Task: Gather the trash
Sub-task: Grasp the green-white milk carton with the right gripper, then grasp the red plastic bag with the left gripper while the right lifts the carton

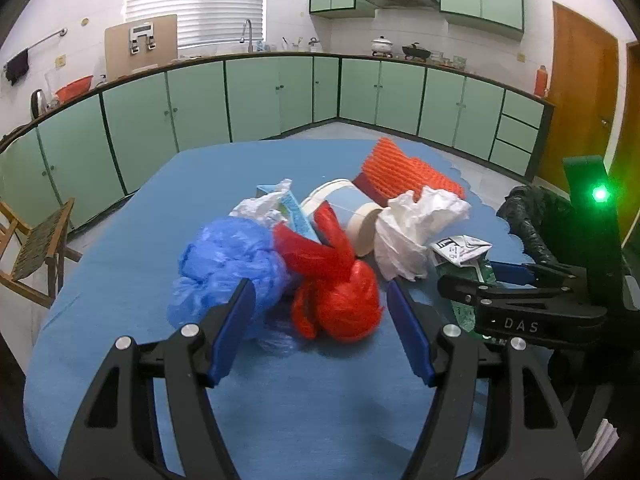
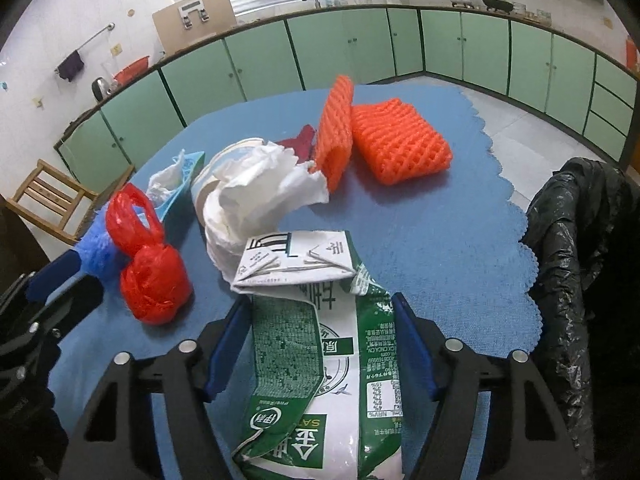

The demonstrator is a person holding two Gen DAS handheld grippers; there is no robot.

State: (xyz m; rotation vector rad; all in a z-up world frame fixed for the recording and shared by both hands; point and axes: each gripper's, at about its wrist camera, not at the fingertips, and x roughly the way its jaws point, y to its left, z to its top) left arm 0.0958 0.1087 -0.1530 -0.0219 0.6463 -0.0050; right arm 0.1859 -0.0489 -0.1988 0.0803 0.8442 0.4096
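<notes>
On the blue-cloth worktop (image 2: 460, 240) your right claw (image 2: 320, 308) has its jaws on both sides of the flattened green-and-white milk carton (image 2: 312, 344); the blue pads lie against the carton's edges, so it looks gripped, with the jaws about half open. Your left claw (image 1: 320, 292) stands open around the knotted red plastic bag (image 1: 340, 300); its left pad touches the crumpled blue plastic bag (image 1: 224, 268), and the right pad is a little apart from the red one. Behind them lie a crumpled white paper wad (image 1: 416, 232), a white paper cup (image 1: 344, 216) and two orange foam nets (image 2: 396, 144). You have bare cloth at the near edge and on the far left side. Just past the scalloped right edge of the cloth hangs a black plastic trash bag (image 2: 568, 240), near the right claw.
</notes>
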